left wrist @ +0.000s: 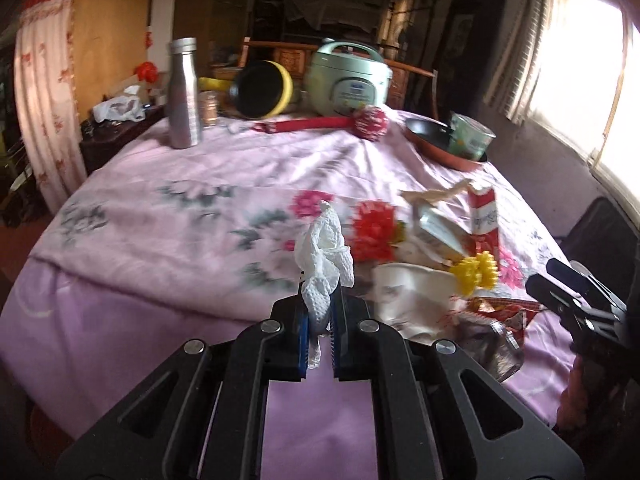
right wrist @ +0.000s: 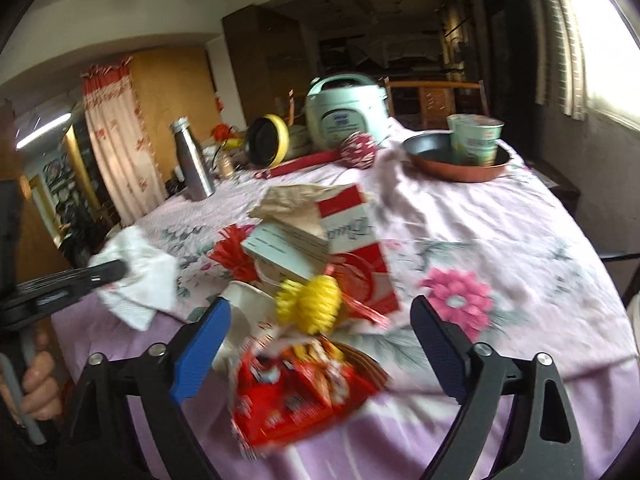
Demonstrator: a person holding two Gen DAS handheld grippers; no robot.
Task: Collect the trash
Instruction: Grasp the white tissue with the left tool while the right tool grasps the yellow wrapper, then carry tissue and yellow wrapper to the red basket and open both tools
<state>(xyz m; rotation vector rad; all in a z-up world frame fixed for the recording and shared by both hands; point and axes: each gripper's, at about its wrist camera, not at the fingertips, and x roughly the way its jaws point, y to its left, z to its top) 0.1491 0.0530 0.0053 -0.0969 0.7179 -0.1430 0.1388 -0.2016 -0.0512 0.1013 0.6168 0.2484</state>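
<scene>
My left gripper [left wrist: 319,312] is shut on a crumpled white paper tissue [left wrist: 326,256] and holds it above the pink floral cloth [left wrist: 160,208]; it also shows at the left of the right wrist view [right wrist: 116,272] with the tissue [right wrist: 138,284]. My right gripper [right wrist: 320,324] is open over a red snack wrapper [right wrist: 296,396]. Behind it lies a trash pile: a yellow pompom [right wrist: 310,304], a white paper cup [right wrist: 250,304], a red and white carton [right wrist: 356,240], a pale box [right wrist: 286,248], brown paper [right wrist: 292,200] and a red pompom [right wrist: 234,254].
At the table's far side stand a steel bottle [left wrist: 185,96], a yellow-rimmed pan [left wrist: 262,88], a green rice cooker [left wrist: 348,78], a red brush [left wrist: 340,122] and a copper pan [right wrist: 456,160] holding green cups [right wrist: 476,140]. A window is at the right.
</scene>
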